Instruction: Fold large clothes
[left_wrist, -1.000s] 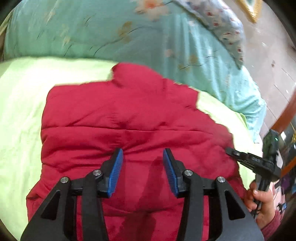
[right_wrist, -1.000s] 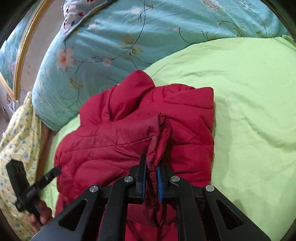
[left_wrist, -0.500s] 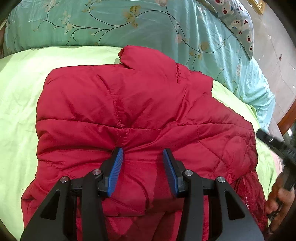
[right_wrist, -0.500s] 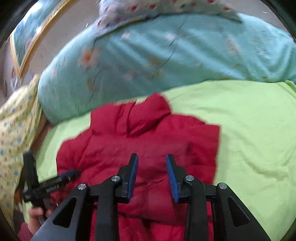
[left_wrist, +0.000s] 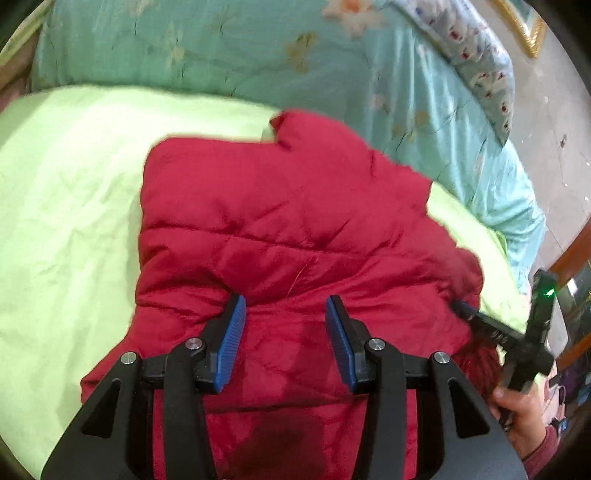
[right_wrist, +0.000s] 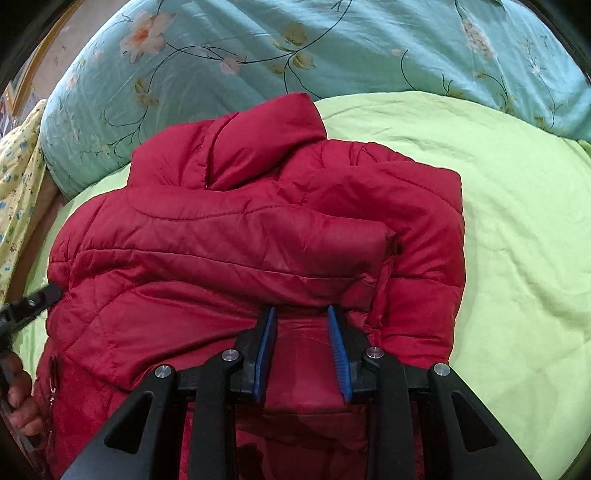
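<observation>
A red quilted puffer jacket (left_wrist: 288, 229) lies on a lime-green bed sheet (left_wrist: 66, 206), collar toward the pillows, with a sleeve folded across its body (right_wrist: 236, 236). My left gripper (left_wrist: 284, 310) is open and empty, hovering over the jacket's lower middle. My right gripper (right_wrist: 302, 321) is open and empty, its blue pads just above the jacket below the folded sleeve. The right gripper also shows at the jacket's right edge in the left wrist view (left_wrist: 480, 321); the left gripper tip shows at the jacket's left edge in the right wrist view (right_wrist: 40, 299).
A teal floral quilt (right_wrist: 295, 48) is bunched along the head of the bed. A patterned pillow (left_wrist: 476, 55) lies on it. A yellow floral cloth (right_wrist: 18, 177) hangs at the left. Tiled floor (left_wrist: 554, 122) and a wooden bed frame (left_wrist: 569, 254) lie beyond the bed's right side.
My right gripper let go of the jacket fold it was pinching and opened; the sleeve now lies across the jacket. Both grippers have shifted over the jacket, the left staying open.
</observation>
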